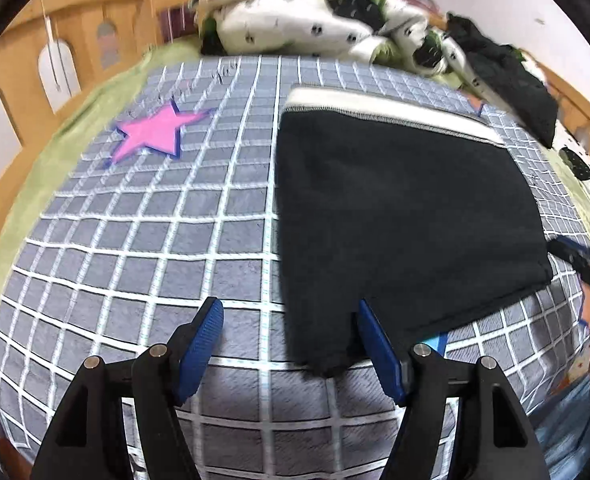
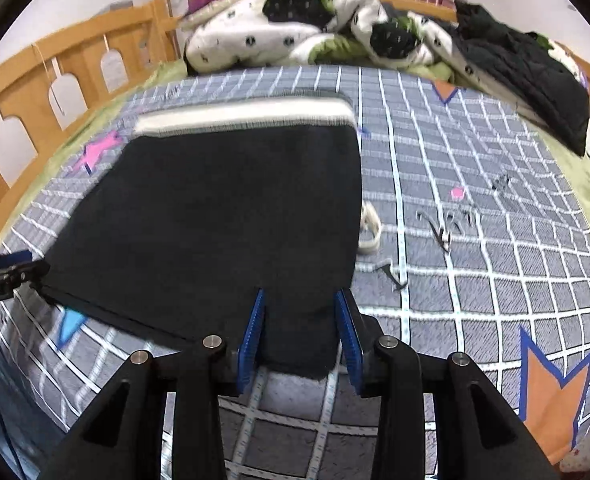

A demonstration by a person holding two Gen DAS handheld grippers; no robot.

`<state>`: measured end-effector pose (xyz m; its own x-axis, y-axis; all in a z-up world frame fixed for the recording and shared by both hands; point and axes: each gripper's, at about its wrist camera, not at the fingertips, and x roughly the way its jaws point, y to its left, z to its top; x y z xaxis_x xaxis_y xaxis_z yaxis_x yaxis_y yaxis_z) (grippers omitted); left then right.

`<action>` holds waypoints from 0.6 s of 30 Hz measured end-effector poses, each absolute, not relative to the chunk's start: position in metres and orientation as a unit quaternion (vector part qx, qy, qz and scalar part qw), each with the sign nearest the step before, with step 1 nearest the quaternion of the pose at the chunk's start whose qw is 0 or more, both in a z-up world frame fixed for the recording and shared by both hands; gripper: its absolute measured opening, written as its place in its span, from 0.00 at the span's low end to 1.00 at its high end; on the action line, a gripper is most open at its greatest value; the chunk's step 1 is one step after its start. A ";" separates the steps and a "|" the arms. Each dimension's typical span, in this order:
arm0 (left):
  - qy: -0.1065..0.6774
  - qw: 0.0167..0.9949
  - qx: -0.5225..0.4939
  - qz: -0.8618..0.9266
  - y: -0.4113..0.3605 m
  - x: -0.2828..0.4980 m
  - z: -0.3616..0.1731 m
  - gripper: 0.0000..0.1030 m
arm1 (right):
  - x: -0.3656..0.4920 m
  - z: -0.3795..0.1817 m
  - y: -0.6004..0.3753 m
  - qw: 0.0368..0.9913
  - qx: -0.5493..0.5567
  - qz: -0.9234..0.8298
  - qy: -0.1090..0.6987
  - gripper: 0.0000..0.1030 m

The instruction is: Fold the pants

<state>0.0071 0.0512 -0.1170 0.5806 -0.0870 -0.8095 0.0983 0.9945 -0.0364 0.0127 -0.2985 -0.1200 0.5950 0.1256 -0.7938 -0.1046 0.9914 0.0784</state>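
Note:
Black pants (image 1: pixel 407 216) with a white waistband (image 1: pixel 379 110) lie folded flat on the grid-patterned bed cover. My left gripper (image 1: pixel 289 312) is open over the pants' near left corner, its right finger above the fabric edge. My right gripper (image 2: pixel 301 300) is partly open, its blue pads on either side of the near right corner of the pants (image 2: pixel 223 216), which lies between the pads. The waistband (image 2: pixel 247 116) is at the far end. A white drawstring (image 2: pixel 371 228) sticks out at the pants' right side.
The grid bed cover (image 1: pixel 135 240) has a pink star (image 1: pixel 155 132) and orange shapes (image 2: pixel 555 384). A crumpled white, green and black quilt (image 2: pixel 295 32) and a black garment (image 2: pixel 535 80) lie at the far end. A wooden rail (image 1: pixel 55 60) runs along the left.

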 end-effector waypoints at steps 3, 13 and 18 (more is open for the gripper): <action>0.455 0.888 0.000 -0.064 0.060 -0.014 -0.132 0.64 | 0.018 -0.118 -0.290 0.893 0.017 0.074 0.443 0.36; 0.464 0.877 0.110 -0.060 0.036 0.000 -0.147 0.44 | 0.030 -0.128 -0.278 0.889 -0.007 0.069 0.452 0.36; 0.453 0.885 0.022 -0.107 0.035 0.012 -0.142 0.10 | 0.027 -0.130 -0.278 0.890 -0.012 0.066 0.451 0.36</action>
<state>0.0117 0.0347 -0.1418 0.5666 -0.1691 -0.8065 0.2084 0.9763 -0.0583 0.0273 -0.2780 -0.1298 0.5841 0.1079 -0.8045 -0.1287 0.9909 0.0395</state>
